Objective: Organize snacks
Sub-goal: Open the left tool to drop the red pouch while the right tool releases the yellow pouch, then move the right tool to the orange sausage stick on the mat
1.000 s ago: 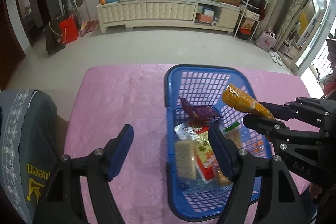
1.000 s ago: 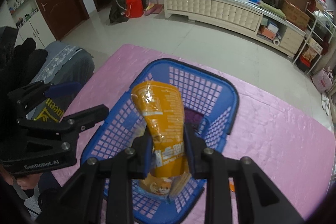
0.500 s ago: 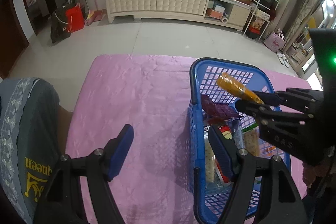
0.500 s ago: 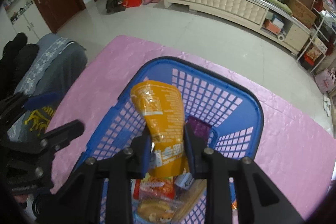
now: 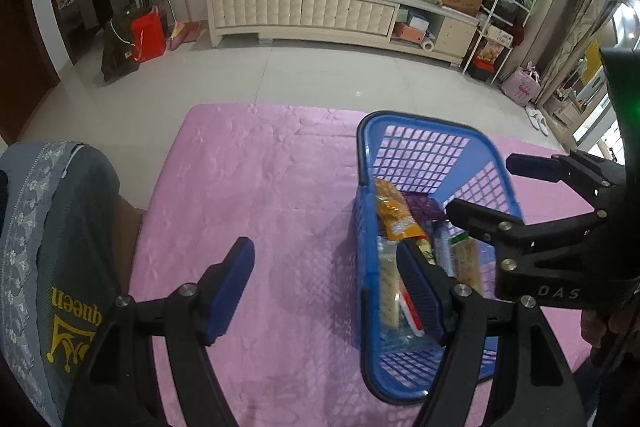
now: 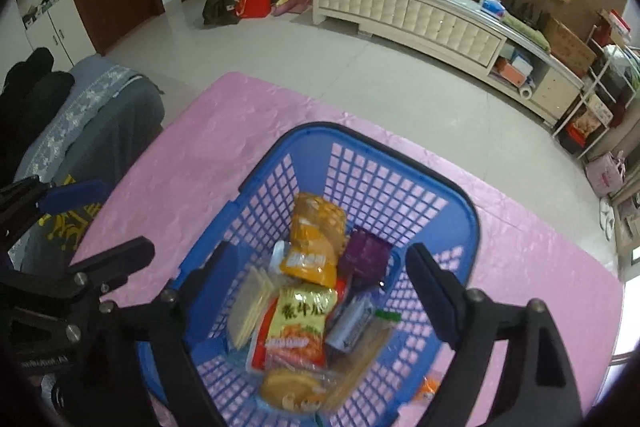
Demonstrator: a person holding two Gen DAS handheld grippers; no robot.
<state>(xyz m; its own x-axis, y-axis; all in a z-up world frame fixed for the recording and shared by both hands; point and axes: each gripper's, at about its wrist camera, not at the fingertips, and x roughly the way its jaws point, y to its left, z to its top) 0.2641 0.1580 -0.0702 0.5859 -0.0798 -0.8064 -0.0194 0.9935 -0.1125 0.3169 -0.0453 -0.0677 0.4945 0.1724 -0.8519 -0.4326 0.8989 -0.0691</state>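
Note:
A blue mesh basket (image 6: 472, 223) stands on the pink table and holds several snack packets. An orange packet (image 6: 316, 239) lies loose on top of them, beside a purple packet (image 6: 366, 257) and above a yellow-and-red packet (image 6: 300, 323). My right gripper (image 6: 320, 267) hovers over the basket, its jaws opening wide, and no pad touches the packet below. In the left wrist view the orange packet (image 5: 394, 211) rests against the left wall of the basket (image 5: 416, 119). My left gripper (image 5: 324, 251) is open and empty over the cloth, its right finger over that wall.
The pink tablecloth (image 5: 260, 187) stretches left of the basket. A grey cloth with yellow print (image 5: 40, 247) hangs past the table's left edge. A small orange item (image 6: 426, 387) lies on the table by the basket's near right side. Tiled floor lies beyond the far edge.
The right gripper's jaws have spread and the orange packet has dropped from them into the basket. In the left wrist view the basket has slid to the right.

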